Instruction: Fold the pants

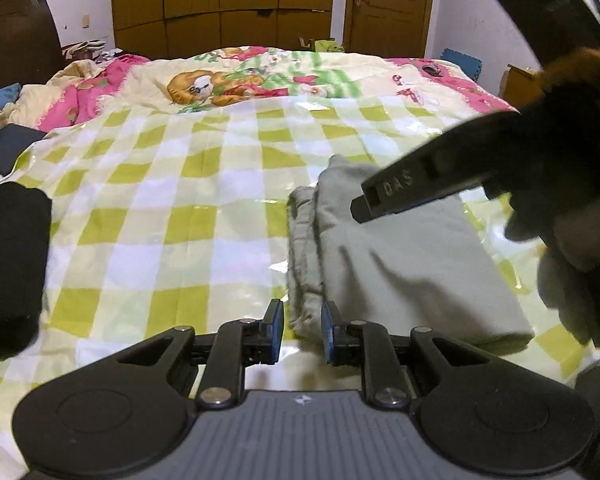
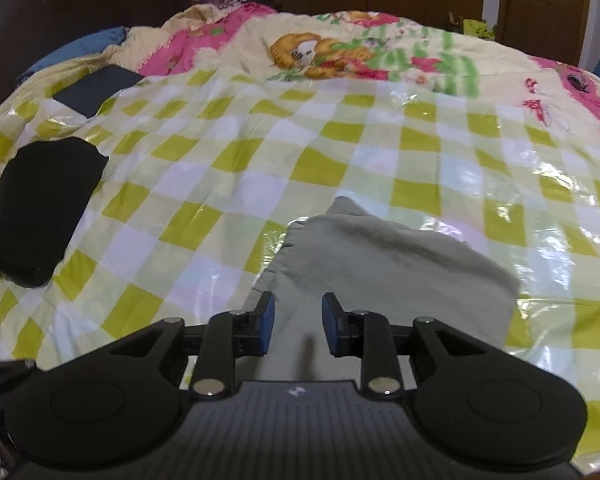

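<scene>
"DAS" is read on the right hand-held gripper point(image 1: 358, 210). The folded pants point(image 1: 400, 252) are seen near the bed's point(image 1: 160, 208) near edge, a black bundle point(image 2: 40, 208) well apart at the left. Both the left hand-held gripper point(image 1: 302, 330) and the right are held open, empty.

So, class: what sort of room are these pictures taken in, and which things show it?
Most likely a home bedroom: a bed with a cartoon quilt, a dark headboard and wooden wardrobes behind.

Both wrist cameras are looking forward along their fingers, low and near over the bed point(image 1: 172, 208), facing the wardrobe point(image 1: 220, 0). Both are sharing the folded pants point(image 1: 400, 248) and checked sheet point(image 2: 260, 168).
</scene>
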`<state>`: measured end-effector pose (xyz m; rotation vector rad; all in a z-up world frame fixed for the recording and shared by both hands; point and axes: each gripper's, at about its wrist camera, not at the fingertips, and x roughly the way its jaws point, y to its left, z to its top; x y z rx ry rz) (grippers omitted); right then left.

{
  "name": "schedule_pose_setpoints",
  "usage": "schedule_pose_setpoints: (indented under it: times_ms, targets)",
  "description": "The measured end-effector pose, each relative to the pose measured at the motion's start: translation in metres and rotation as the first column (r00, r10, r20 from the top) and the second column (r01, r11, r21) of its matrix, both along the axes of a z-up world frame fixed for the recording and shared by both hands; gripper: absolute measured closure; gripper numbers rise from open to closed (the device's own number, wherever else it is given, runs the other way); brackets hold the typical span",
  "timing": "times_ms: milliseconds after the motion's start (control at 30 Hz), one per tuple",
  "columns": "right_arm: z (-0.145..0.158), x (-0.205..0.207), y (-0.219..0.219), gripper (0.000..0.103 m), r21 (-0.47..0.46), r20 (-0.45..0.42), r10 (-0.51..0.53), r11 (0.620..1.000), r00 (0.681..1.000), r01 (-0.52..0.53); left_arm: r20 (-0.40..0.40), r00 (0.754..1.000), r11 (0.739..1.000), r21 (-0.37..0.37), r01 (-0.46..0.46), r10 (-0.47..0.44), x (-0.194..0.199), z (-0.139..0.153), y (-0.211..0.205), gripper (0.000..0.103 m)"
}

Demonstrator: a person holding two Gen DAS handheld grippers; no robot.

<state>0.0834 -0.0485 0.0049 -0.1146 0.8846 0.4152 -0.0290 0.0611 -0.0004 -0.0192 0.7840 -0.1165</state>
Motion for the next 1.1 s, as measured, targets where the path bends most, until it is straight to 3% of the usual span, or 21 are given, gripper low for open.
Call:
schedule_pose_setpoints:
  times_ms: [300, 567, 667, 800, 1100]
  targets:
    - [0.01, -0.008, -0.041, 0.07, 0.002, 0.055, -0.056, 0.998, 0.997, 0.056, -0.001, 1.0, 0.998, 0.06, 0.026, -0.026, 0.03, 0.001, -0.03, 0.064]
    - [-0.017, -0.001, -0.074, 0.069, -0.014, 0.021, -0.118, 0.993, 0.993, 0.118, -0.049, 0.998, 0.991, 0.121, 0.048, -0.043, 0.063, -0.023, -0.051, 0.064]
    - [-0.03, 0.001, -0.081, 0.069, -0.005, -0.011, -0.126, 0.992, 0.992, 0.126, -0.074, 0.997, 0.988, 0.15, 0.047, -0.036, 0.071, -0.035, -0.049, 0.059]
    - [-0.047, 0.007, -0.086, 0.069, 0.0, -0.051, -0.139, 0.99, 0.989, 0.139, -0.101, 0.994, 0.988, 0.148, 0.048, -0.033, 0.078, -0.047, -0.042, 0.045]
    - [-0.055, 0.009, -0.089, 0.067, -0.008, -0.067, -0.14, 0.99, 0.988, 0.14, -0.083, 0.996, 0.995, 0.09, 0.035, -0.027, 0.076, -0.041, -0.031, 0.042]
